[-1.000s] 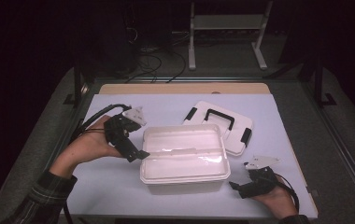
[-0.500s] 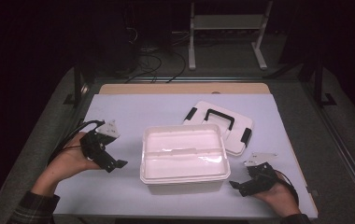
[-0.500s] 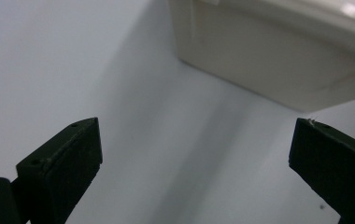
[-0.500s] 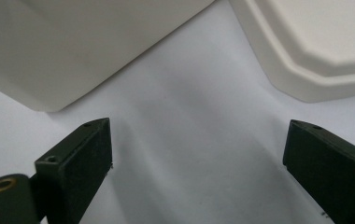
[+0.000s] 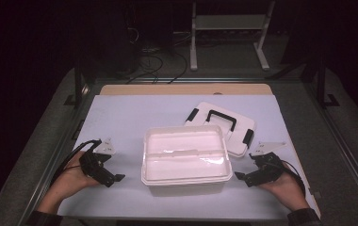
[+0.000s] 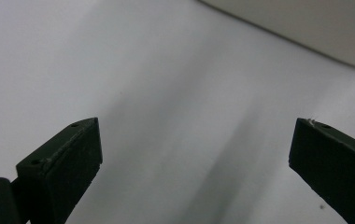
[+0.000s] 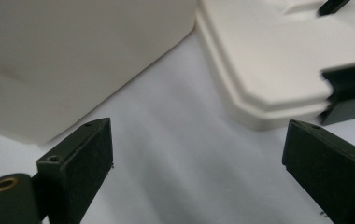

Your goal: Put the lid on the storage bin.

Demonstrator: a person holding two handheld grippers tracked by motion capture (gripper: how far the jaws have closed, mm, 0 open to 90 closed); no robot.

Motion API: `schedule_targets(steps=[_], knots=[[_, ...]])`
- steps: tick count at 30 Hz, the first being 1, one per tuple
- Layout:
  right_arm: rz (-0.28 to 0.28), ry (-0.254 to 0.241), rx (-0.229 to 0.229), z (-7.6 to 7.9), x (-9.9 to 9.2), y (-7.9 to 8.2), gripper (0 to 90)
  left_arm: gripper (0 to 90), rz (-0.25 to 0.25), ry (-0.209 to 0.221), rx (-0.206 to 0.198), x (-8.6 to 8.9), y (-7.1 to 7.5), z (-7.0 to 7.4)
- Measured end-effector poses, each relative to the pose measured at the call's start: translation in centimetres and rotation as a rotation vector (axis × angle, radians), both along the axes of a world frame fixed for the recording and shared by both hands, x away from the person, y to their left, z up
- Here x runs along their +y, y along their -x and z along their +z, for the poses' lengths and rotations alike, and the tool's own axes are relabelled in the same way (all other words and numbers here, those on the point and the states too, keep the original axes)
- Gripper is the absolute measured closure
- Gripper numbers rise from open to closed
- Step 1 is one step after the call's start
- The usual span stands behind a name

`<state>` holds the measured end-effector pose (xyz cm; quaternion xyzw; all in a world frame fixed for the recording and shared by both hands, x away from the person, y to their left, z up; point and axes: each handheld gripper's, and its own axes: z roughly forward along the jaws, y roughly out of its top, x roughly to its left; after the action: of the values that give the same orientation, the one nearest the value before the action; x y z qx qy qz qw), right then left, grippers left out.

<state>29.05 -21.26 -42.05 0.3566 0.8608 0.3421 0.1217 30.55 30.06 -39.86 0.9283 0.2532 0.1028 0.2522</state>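
Between the two sets of fingers, the open white box [image 5: 185, 155] is sitting on the tabletop [image 5: 120, 117], long axis running from one to the other. The right gripper [image 5: 241, 177] is lying nearer it; the left gripper [image 5: 116, 179] is pulling back from it. Both are gaping wide, holding nothing. The lid [image 5: 222, 127] is lying behind the box.

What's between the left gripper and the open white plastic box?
Nothing: in the high view, bare white tabletop separates the left gripper from the open white plastic box. The left gripper view shows the same bare stretch between its open jaws.
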Motion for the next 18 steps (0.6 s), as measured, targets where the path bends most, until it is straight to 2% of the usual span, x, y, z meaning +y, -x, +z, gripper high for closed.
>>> schedule_targets(steps=[3,6,12,14,18], knots=[[-0.003,-0.001,-0.009,0.8,-0.2,-0.6,8.3,1.9,0.012,0.023,-0.013,0.3,0.2,-1.1],[-0.006,0.002,-0.014,1.4,-0.3,-1.2,8.4,1.8,0.021,0.025,-0.014,0.4,0.4,-1.9],[-0.002,0.025,-0.021,2.9,-0.4,-2.7,8.4,1.8,0.035,0.077,-0.012,0.8,0.7,-3.6],[-0.001,0.033,-0.024,3.4,-0.4,-3.2,8.4,1.8,0.031,0.085,-0.006,1.0,0.8,-4.0],[0.000,0.039,-0.027,4.3,-0.4,-4.2,8.6,1.1,0.034,0.130,-0.017,1.5,0.9,-4.5]])
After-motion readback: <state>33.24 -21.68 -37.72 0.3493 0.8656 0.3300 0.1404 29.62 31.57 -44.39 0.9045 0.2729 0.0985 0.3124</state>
